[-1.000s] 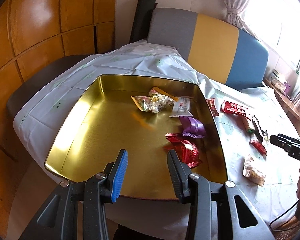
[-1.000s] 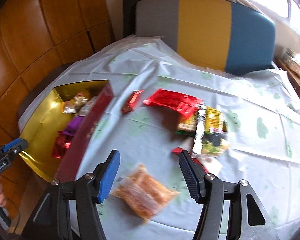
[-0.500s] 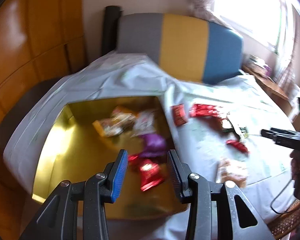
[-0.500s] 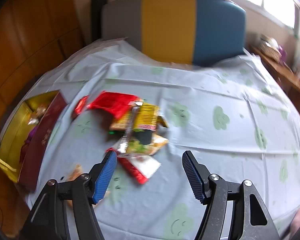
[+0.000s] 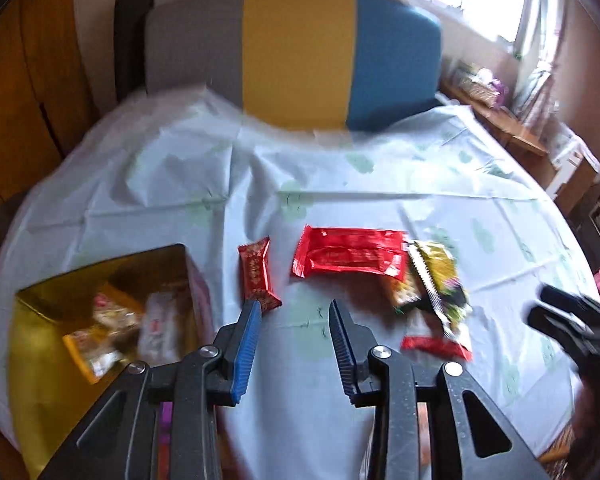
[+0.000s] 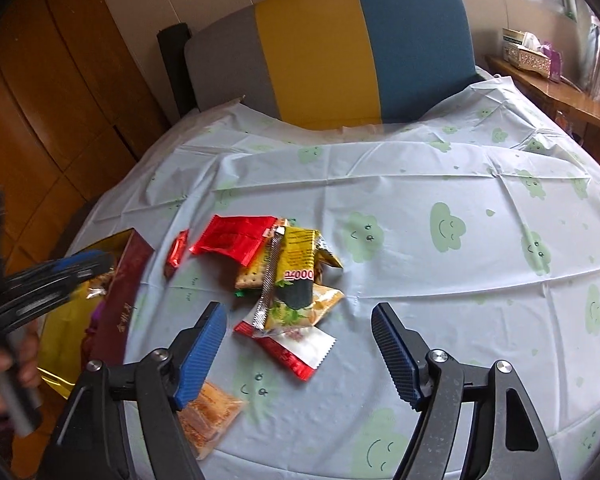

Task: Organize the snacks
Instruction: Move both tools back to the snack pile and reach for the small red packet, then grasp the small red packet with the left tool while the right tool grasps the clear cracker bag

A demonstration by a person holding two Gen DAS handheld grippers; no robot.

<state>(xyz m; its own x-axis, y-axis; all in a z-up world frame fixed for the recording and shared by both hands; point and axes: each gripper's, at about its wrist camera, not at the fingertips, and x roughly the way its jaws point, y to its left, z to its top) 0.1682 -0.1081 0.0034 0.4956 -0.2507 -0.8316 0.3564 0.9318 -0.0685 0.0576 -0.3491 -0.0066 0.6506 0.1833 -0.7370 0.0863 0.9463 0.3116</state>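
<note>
Snack pile (image 6: pixel 288 276): loose packets heaped on the tablecloth (image 6: pixel 440 280), just right of the gold tin (image 5: pixel 40 344). The heap holds:
- a long red wrapper (image 5: pixel 350 254) at its far side;
- a yellow-and-black packet (image 6: pixel 298 268) lying over the middle;
- a red-and-white sachet (image 6: pixel 296 348) at the near edge.

Small red packet (image 5: pixel 258 274): lies alone between the pile and the tin, apart from both.

Orange-filled clear bag (image 6: pixel 208 416): nearer than the pile, partly under the right gripper's blue finger.

Gold tin: at the cloth's left edge, open-topped, with several packets already inside; its dark red side wall (image 6: pixel 120 304) faces the pile.

Left gripper (image 5: pixel 294 312): jaws narrowly parted and just closing further, nothing between them, poised above bare cloth beside the small red packet.

Right gripper (image 6: pixel 298 318): jaws wide and just opening further, empty, straddling the near edge of the pile from above.

Striped seat back (image 6: pixel 340 52): grey, yellow and blue, beyond the cloth.
</note>
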